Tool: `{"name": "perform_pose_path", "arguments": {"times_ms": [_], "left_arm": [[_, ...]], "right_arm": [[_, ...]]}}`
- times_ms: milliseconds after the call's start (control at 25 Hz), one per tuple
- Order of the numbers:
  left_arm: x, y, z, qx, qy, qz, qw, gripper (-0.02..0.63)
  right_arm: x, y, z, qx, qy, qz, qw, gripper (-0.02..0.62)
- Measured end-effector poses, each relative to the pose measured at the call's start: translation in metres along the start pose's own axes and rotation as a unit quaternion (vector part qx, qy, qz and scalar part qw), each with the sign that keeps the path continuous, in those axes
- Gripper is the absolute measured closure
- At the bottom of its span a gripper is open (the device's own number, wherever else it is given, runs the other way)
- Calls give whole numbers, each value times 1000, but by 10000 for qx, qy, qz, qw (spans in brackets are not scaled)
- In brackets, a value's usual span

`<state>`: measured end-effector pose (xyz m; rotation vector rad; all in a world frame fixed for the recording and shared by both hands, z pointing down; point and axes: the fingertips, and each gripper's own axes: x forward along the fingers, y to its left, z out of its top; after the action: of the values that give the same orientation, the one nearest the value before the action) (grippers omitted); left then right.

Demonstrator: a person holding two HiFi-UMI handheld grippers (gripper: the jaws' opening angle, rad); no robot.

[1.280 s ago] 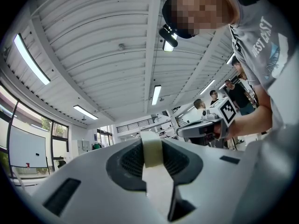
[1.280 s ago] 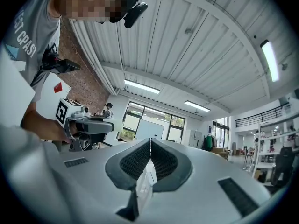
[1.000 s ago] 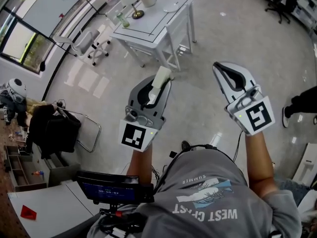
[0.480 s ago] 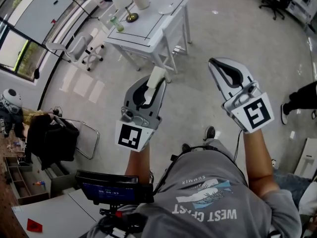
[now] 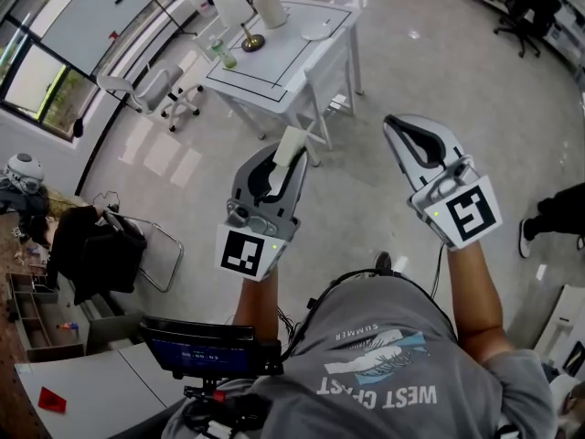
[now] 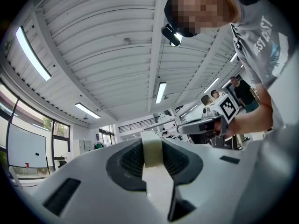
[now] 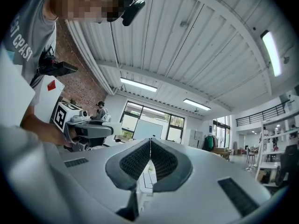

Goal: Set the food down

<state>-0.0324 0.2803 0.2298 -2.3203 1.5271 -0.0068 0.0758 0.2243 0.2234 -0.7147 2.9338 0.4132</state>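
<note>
The food is a pale cream block (image 5: 292, 144), and my left gripper (image 5: 284, 156) is shut on it. The block sticks out past the jaw tips toward the white table (image 5: 291, 65), which stands about a step ahead on the floor. In the left gripper view the block (image 6: 152, 149) stands upright between the dark pads, with the gripper (image 6: 152, 161) tilted up at the ceiling. My right gripper (image 5: 403, 128) is held level with the left one, shut with nothing in it. In the right gripper view its ribbed pads meet (image 7: 150, 158).
On the table are a lamp (image 5: 234, 7), a pale cup (image 5: 271, 7), a white plate (image 5: 317, 31) and a green bottle (image 5: 225, 55). A white office chair (image 5: 154, 88) stands left of it, and a chair draped in black clothes (image 5: 102, 250) nearer left. Someone's leg (image 5: 554, 210) shows at right.
Both grippers keep their pose and the left keeps its grip on the block. The table and floor shift slightly in the view as the person steps.
</note>
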Motion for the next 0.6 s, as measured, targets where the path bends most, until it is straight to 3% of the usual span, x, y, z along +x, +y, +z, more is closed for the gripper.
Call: {"name": "perform_pose_path", "arguments": {"times_ms": [600], "left_arm": [[75,-8,-21,123,193,315,9992,515]], "right_arm": [[2,-80,-27,110,-99,296,9995,588]]}}
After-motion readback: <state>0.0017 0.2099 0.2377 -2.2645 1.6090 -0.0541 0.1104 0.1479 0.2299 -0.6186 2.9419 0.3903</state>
